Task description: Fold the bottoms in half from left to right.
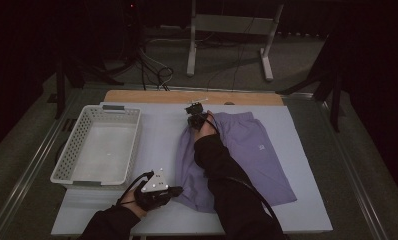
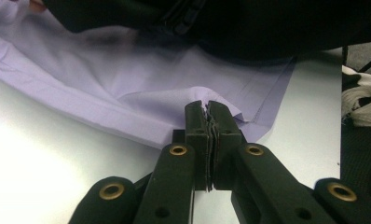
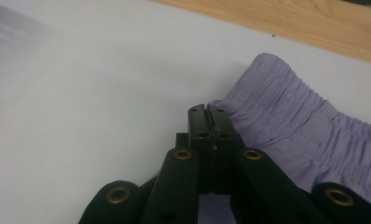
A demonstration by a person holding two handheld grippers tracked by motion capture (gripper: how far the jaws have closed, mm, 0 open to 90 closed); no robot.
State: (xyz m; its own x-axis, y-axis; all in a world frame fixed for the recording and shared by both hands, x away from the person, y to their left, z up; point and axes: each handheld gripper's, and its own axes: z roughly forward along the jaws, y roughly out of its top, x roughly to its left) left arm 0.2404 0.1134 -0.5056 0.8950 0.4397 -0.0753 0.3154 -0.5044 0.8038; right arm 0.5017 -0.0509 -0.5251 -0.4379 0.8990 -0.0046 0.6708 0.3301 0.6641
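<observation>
1. Lilac shorts [image 1: 247,155] lie flat on the pale worktop [image 1: 162,135], right of centre, waistband toward the far wooden edge [image 1: 137,96], leg hems toward the person.
2. Left tool [image 1: 176,190] sits at the near left corner of the shorts. In the left gripper view its jaws are closed tight on a fold of the hem fabric [image 2: 207,100]; cloth is bunched up between the tips.
3. Right tool [image 1: 194,111] is at the far left corner, at the gathered elastic waistband [image 3: 286,93]. In the right gripper view the jaws stand pressed together with a thin edge of fabric between them, so I read it as gripping the waistband corner.
4. White perforated basket [image 1: 67,155] stands on the left of the worktop, well apart from the shorts, nothing inside it.
5. Step in hand, as judged: both corners of the left side are pinched, set-up for a lengthwise fold of the left leg over the right.
6. Next move calls for: lift both corners together, keeping the edge taut between the tools, carry it rightward across the garment, and lay it down with edges aligned before releasing.
7. Risk: the right tool's bite looks shallow; the elastic could slip out on the lift.
</observation>
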